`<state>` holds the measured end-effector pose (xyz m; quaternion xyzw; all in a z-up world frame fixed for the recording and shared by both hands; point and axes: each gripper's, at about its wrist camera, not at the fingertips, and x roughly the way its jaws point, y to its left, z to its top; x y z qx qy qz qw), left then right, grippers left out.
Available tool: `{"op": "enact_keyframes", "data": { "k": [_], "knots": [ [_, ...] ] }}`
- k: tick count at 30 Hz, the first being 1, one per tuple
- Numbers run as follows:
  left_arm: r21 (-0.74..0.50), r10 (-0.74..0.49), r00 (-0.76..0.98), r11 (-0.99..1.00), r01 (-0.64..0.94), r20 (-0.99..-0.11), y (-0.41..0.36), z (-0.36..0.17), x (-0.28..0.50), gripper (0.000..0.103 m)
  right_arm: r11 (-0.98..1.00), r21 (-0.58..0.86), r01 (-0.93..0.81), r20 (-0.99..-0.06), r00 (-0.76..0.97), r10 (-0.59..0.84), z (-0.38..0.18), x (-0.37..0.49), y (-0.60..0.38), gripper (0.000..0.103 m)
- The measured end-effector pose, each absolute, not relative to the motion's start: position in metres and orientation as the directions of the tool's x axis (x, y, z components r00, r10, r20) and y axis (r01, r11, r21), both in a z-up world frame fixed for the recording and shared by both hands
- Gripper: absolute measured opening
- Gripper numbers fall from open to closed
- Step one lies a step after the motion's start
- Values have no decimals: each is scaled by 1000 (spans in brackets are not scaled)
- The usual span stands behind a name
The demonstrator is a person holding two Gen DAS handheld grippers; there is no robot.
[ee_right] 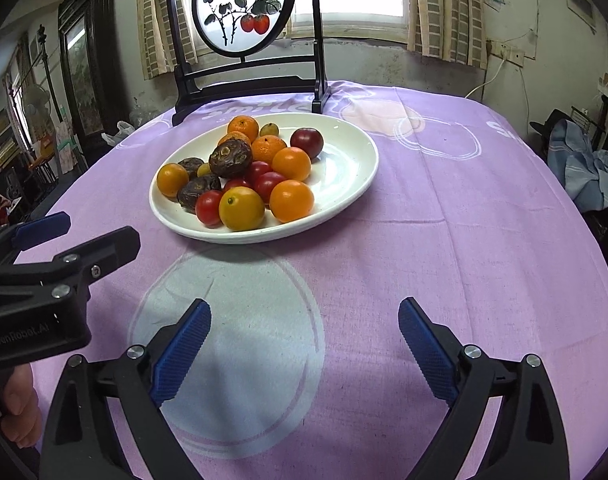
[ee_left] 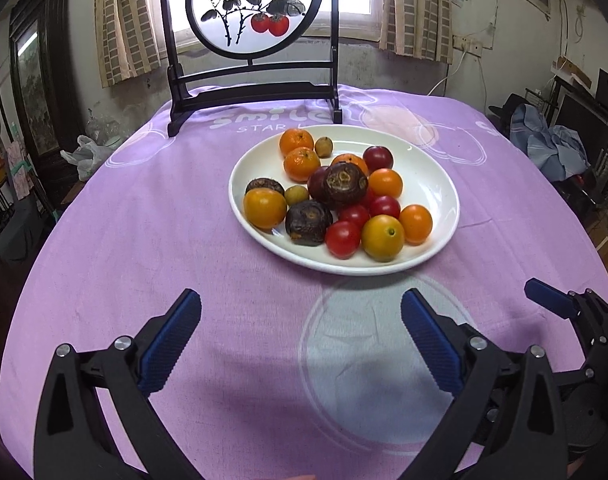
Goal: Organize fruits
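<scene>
Left wrist view looks across a table (ee_left: 144, 240) under a purple cloth, where a white oval plate (ee_left: 432, 184) sits toward the far middle. The left tool (ee_left: 300, 320) hangs over the near part of the cloth with its blue-padded jaws spread wide and nothing between them. On the plate lie the fruits in a loose heap: three mandarins (ee_left: 302, 164) at the far left side, small red tomatoes (ee_left: 343, 239) near the front, orange-yellow round fruits (ee_left: 383, 237) at the left, front and right, dark wrinkled brown fruits (ee_left: 308, 222) through the middle, and a dark red plum (ee_left: 378, 157) toward the far right. Behind the plate stands a dark wooden screen (ee_left: 252, 92) with a round painted panel.

From the right wrist view the right tool (ee_right: 304, 318) likewise gapes wide and empty above the cloth, near and to the right of the plate (ee_right: 344, 172). The left tool (ee_right: 84, 228) shows at the left edge, short of the plate.
</scene>
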<state>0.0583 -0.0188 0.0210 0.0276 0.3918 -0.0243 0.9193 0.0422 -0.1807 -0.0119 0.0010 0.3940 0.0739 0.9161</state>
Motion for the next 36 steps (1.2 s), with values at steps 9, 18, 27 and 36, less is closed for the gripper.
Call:
{"op": "enact_keyframes", "data": {
  "k": [9,18,27,36],
  "knots": [
    [19,-29,667,998,65,-744,-15,8,61,98,987,82,-135,-733,663,151,-22,40,-184,96],
    [23,-23,674,998,59,-739,-15,2,62,98,984,105,-145,-744,645,175,-27,38,-184,96],
    [6,-42,652,997,72,-757,-16,-4,66,98,983,106,-149,-752,635,177,-29,38,-183,96],
    [-9,-56,625,997,78,-778,-17,-16,68,98,986,106,-128,-790,591,162,-37,43,-185,96]
  ]
}}
